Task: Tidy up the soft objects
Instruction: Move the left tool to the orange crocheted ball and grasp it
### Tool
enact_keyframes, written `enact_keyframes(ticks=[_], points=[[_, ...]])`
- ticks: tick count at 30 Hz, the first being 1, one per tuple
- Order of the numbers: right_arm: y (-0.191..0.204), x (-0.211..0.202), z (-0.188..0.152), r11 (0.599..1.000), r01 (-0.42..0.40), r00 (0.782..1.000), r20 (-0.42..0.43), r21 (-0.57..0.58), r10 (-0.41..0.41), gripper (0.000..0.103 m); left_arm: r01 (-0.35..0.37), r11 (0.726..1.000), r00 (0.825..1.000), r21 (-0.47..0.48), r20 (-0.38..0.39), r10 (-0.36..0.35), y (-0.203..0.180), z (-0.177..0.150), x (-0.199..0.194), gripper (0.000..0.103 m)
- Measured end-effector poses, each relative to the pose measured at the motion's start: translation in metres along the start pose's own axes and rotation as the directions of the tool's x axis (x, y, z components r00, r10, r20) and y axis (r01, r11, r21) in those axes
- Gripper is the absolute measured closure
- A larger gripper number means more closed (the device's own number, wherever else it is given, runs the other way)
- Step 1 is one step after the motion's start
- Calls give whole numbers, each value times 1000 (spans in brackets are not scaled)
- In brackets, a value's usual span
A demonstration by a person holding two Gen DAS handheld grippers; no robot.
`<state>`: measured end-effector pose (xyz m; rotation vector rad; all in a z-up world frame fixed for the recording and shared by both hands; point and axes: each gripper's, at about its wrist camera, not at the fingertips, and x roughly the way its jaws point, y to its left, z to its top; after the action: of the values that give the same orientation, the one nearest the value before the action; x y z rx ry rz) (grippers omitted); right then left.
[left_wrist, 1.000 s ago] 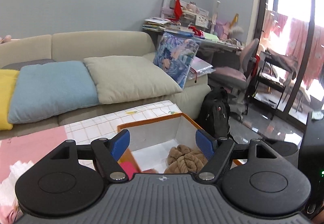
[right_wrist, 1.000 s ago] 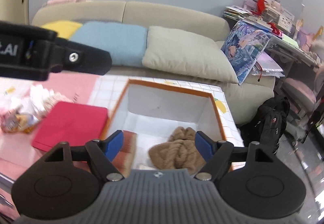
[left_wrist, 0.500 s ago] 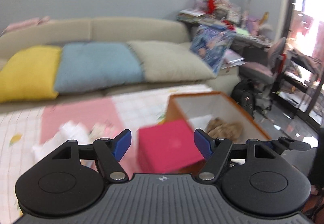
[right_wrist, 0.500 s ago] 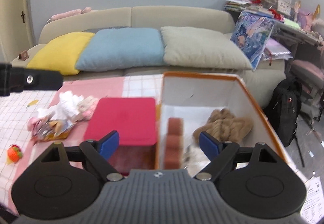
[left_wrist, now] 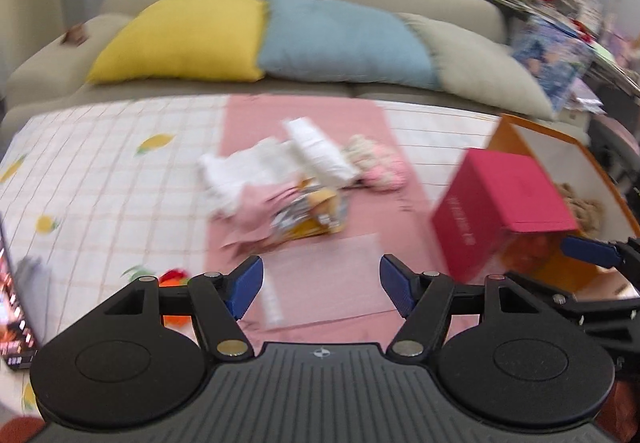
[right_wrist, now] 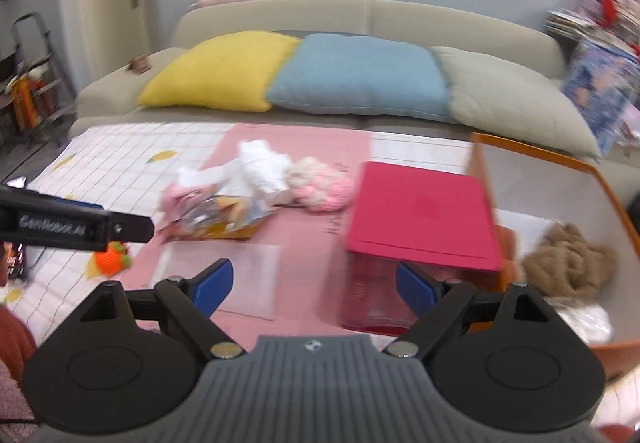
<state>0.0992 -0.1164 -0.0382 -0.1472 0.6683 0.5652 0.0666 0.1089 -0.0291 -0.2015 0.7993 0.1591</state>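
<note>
Above the pink mat [left_wrist: 304, 131], my left gripper [left_wrist: 321, 289] has just narrowed slightly and my right gripper [right_wrist: 314, 289] widened; both are spread, gripping nothing. Soft toys [left_wrist: 304, 171] lie heaped at twelve o'clock, the orange box [right_wrist: 600, 179] at two o'clock.

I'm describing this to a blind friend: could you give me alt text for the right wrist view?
An open right gripper, holding nothing, points over a pink mat toward a pile of soft items. A red box stands beside an orange bin holding a brown plush; a sofa with cushions lies behind.
</note>
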Motion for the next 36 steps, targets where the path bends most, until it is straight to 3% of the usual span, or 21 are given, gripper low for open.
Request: enact_keyframes(ticks=[4,9,13,19,24,26,31,36], points=[[22,20,0,998,-47,999,-28,-42,46,16,-65,997,998,-46,-8,65,27,-10,7,24],[43,48,-3,994,-75,993,-95,-75,68,16,-172,985,985,-19,-13,172,51,-20,23,24],[53,67,-2,992,-109,985,-143,-67,98,16,-217,976,976,-1,-24,217,63,-27,35,24],[64,98,-3,989,-130,972,-206,-68,113,16,-248,967,967,63,-34,251,69,-29,58,24],[68,116,-6,985,-161,954,-267,-67,138,12,-263,961,959,87,-86,270,76,-33,75,24],[69,119,-7,984,-165,952,-272,-63,142,11,-256,962,959,91,-103,265,77,-34,80,27],[70,128,-5,983,-171,949,-280,-65,146,8,-259,962,956,83,-118,268,82,-35,88,49],[69,137,-1,985,-166,951,-275,-56,145,3,-247,968,963,43,-102,250,85,-34,86,50]])
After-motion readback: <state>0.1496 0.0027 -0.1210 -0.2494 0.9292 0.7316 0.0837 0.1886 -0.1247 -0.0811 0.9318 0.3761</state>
